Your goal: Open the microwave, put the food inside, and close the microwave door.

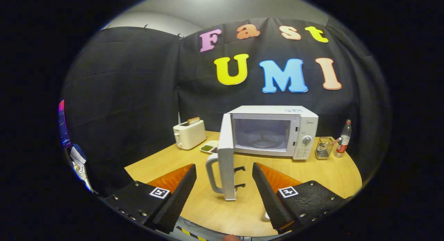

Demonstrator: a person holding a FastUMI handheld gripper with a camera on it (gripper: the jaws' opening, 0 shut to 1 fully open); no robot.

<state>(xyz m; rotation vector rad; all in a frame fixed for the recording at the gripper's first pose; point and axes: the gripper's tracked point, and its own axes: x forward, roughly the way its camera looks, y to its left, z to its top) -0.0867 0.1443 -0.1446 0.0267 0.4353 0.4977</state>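
White microwave [274, 131] stands at 12 o'clock, door [227, 161] swung wide between the spread, empty tool [224, 185] fingers. Food tray [210, 147], perhaps greens, sits at 11 o'clock on the surface [312, 175]; reaching could clip the door.

Bright, even light falls from overhead, a hot white glow on the ceiling. The worktop [312, 175] takes a soft sheen, hardly any hard shadows on it. The microwave [274, 131] sits sharp and well exposed, its cavity lit pale. Fisheye bending curves the worktop's far edges. The gripper [224, 189], fingers spread wide apart, reads dark and slightly soft up close.
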